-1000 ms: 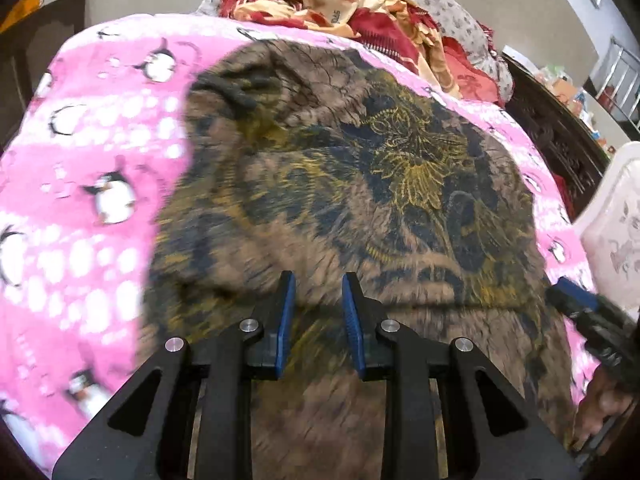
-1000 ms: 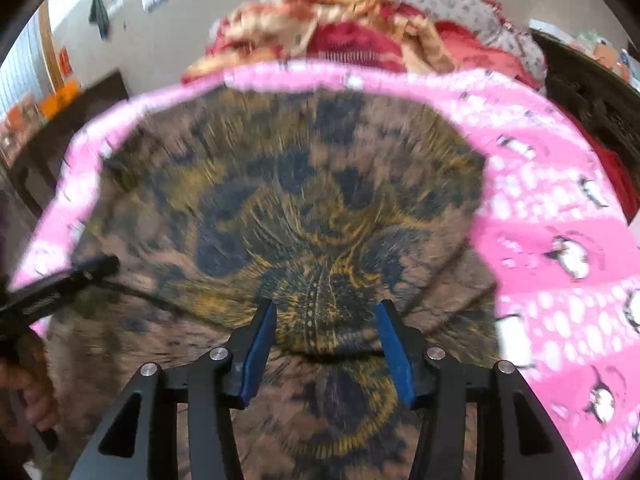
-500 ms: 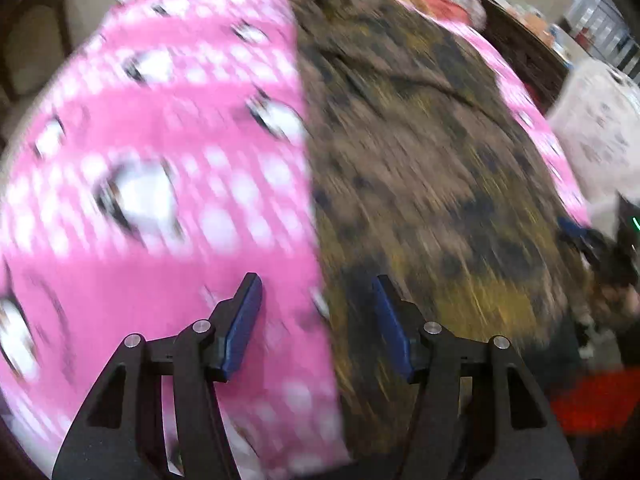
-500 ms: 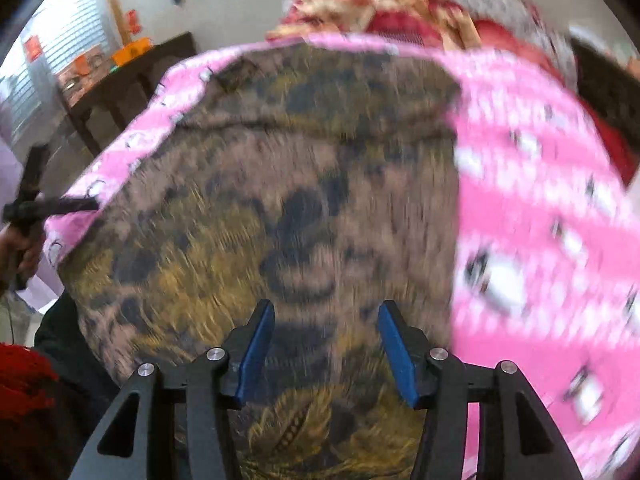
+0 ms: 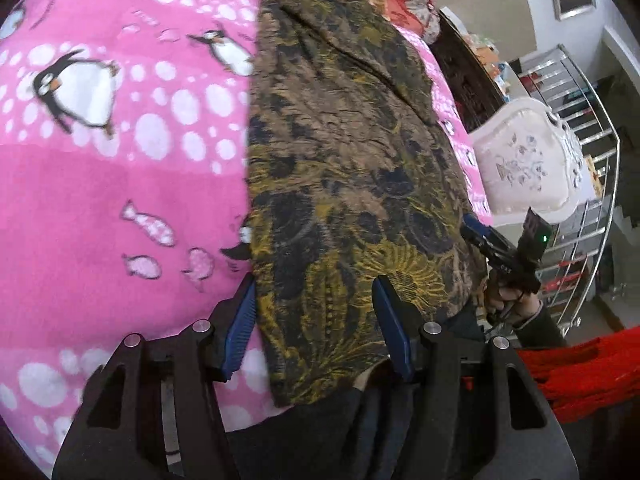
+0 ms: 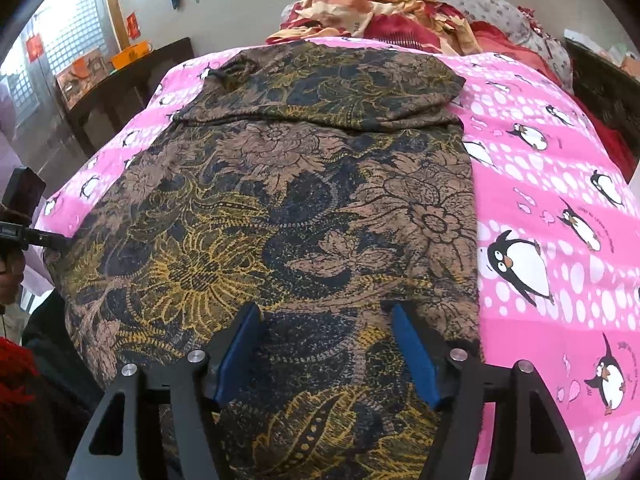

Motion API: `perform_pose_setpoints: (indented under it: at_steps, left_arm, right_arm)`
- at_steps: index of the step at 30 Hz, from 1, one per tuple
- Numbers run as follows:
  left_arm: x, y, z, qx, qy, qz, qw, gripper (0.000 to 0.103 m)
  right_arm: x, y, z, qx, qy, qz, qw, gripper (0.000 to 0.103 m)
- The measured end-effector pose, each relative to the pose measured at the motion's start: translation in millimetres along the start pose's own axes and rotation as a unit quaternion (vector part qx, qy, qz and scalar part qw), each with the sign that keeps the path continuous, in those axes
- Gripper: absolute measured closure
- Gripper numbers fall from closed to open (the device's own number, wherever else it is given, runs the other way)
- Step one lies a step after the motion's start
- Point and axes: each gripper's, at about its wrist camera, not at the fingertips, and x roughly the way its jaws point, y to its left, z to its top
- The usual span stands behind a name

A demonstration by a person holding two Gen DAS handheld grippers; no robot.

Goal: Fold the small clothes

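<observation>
A brown, black and yellow floral garment (image 6: 280, 208) lies flat on the pink penguin blanket (image 6: 560, 184), its far end folded back over itself. It also shows in the left wrist view (image 5: 344, 168). My left gripper (image 5: 316, 324) is open and empty above the garment's near left corner, at the bed's edge. My right gripper (image 6: 326, 344) is open and empty above the garment's near edge, right of centre. The right gripper also shows in the left wrist view (image 5: 480, 240), at the garment's right edge. The left gripper's tip shows at the left of the right wrist view (image 6: 44, 238).
Crumpled red and cream bedding (image 6: 384, 16) is piled at the bed's head. A dark wooden cabinet (image 6: 128, 80) stands to the left. A white padded chair (image 5: 528, 168) and metal railing (image 5: 592, 152) stand to the right. Red cloth (image 5: 592, 368) hangs near the bed's front.
Both grippers have drawn back to the garment's near edge and moved apart toward its corners. The left gripper's jaws have opened wider. The garment has gone from bunched to flat.
</observation>
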Motion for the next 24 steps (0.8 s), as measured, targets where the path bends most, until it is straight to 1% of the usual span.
perform_pose_setpoints:
  at_steps: [2, 4, 5, 6, 7, 9, 14, 15, 18, 20, 21, 23, 24]
  left_arm:
    - [3, -8, 0, 0.019, 0.01, -0.006, 0.9998, 0.054]
    - [5, -8, 0, 0.031, 0.006, 0.019, 0.9993, 0.058]
    - [10, -4, 3, 0.026, 0.005, 0.021, 0.9994, 0.061]
    - [10, 0, 4, 0.018, 0.001, 0.021, 0.9996, 0.07]
    - [9, 5, 4, 0.009, -0.003, 0.021, 0.9997, 0.075]
    - [7, 7, 5, 0.006, -0.007, 0.019, 0.9998, 0.076]
    - [9, 3, 4, 0.019, -0.012, 0.026, 0.9994, 0.076]
    - [8, 2, 5, 0.023, -0.016, 0.029, 0.9992, 0.081]
    - [12, -4, 6, 0.04, -0.022, 0.051, 0.9977, 0.084]
    - [16, -10, 5, 0.068, -0.021, 0.081, 0.9942, 0.085]
    - [16, -12, 4, 0.074, -0.023, 0.088, 0.9931, 0.085]
    - [16, -11, 5, 0.065, -0.02, 0.089, 0.9937, 0.085]
    - [15, -11, 6, 0.063, -0.021, 0.09, 0.9937, 0.085]
  right_arm:
    - [-3, 0, 0, 0.004, -0.003, 0.006, 1.0, 0.036]
    - [-10, 0, 1, 0.01, -0.007, 0.021, 1.0, 0.037]
    - [-14, 0, 1, 0.01, -0.012, 0.023, 1.0, 0.037]
    - [-20, -1, 1, 0.009, -0.02, 0.021, 1.0, 0.037]
    - [-27, -3, 1, 0.008, -0.028, 0.015, 0.999, 0.037]
    - [-40, -12, -2, 0.015, -0.036, 0.005, 0.999, 0.037]
    - [-64, -47, -24, 0.051, -0.036, 0.007, 0.998, 0.037]
    - [-66, -53, -28, 0.06, -0.035, 0.013, 0.997, 0.037]
    - [-70, -66, -43, 0.082, -0.037, 0.056, 0.994, 0.037]
    - [-65, -72, -53, 0.097, -0.032, 0.077, 0.992, 0.037]
    - [-62, -74, -58, 0.1, -0.033, 0.088, 0.991, 0.037]
    - [-61, -75, -63, 0.1, -0.047, 0.105, 0.988, 0.036]
    - [-60, -76, -63, 0.105, -0.05, 0.126, 0.985, 0.036]
